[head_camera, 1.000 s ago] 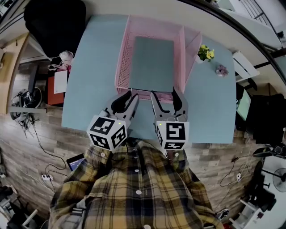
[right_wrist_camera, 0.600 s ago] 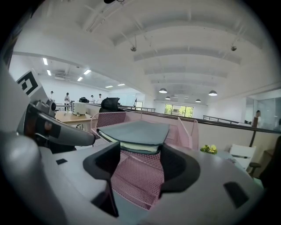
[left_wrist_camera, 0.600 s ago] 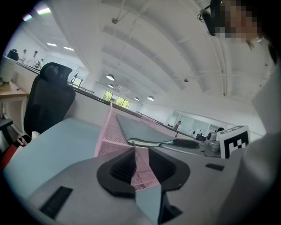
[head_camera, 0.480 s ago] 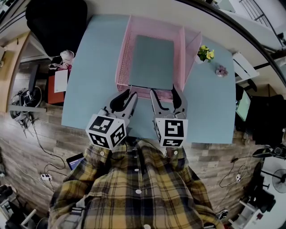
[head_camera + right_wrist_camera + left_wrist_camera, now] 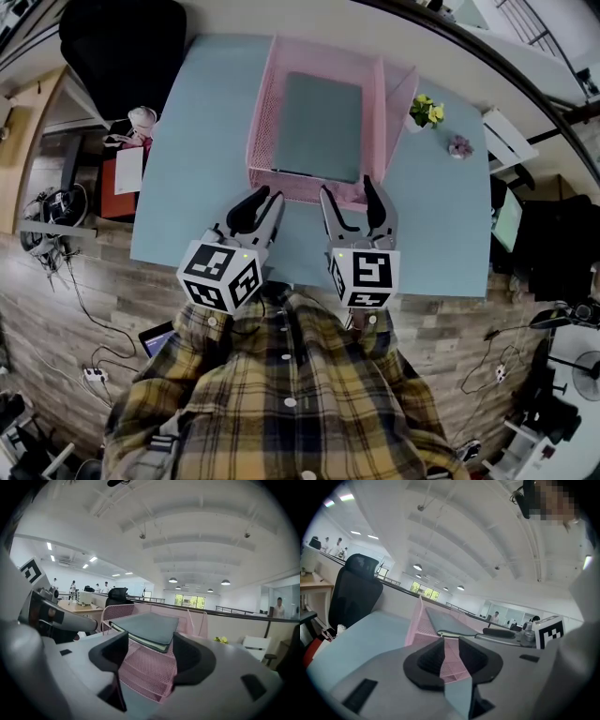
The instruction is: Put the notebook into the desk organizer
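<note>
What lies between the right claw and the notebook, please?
Only the pink mesh front of the desk organizer stands between the right claw and the notebook, as the right gripper view shows.

- The near edge of the tabletop (image 5: 187,141) lay hidden beneath the left claw (image 5: 266,197), the right claw (image 5: 347,187) and the shirt (image 5: 281,394).
- In the right gripper view, that claw's jaws covered both lower front corners of the organizer (image 5: 150,667).

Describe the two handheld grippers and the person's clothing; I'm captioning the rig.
The left gripper and right gripper: pale grey, curved jaws with black pads, each carrying a white cube of black square markers. Yellow-and-dark plaid shirt, white buttons.
</note>
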Tool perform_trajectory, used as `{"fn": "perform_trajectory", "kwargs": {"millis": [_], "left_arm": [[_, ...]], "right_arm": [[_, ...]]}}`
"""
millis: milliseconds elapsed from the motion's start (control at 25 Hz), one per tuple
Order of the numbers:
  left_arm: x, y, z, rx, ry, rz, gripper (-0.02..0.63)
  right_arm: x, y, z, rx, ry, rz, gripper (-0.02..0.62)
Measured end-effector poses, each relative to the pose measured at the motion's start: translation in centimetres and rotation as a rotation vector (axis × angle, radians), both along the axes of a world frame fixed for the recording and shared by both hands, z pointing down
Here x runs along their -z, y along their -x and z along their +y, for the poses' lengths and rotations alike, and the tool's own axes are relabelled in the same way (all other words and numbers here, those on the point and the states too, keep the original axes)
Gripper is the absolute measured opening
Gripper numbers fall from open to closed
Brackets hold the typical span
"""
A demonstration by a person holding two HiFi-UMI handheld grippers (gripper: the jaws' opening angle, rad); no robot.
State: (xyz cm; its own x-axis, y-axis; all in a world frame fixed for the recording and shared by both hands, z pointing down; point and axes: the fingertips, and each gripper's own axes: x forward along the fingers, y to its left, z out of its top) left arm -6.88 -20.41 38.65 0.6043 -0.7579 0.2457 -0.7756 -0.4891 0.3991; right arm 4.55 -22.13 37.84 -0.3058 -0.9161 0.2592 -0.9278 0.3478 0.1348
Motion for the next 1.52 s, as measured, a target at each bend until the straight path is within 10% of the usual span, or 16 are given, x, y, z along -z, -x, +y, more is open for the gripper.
{"fn": "perform_trajectory", "kwargs": {"millis": [680, 1520], "left_arm": [[1.7, 0.5, 3.7, -0.023, -0.099, -0.040, 0.089], [-2.0, -1.4, 7.0, -0.086, -0.068, -0.125, 0.028]], "right_arm": [[1.3, -2.6, 5.7, -0.005, 0.016, -0.104, 0.272], [-2.7, -6.4, 10.5, -0.042, 0.105, -0.276, 0.028]]}}
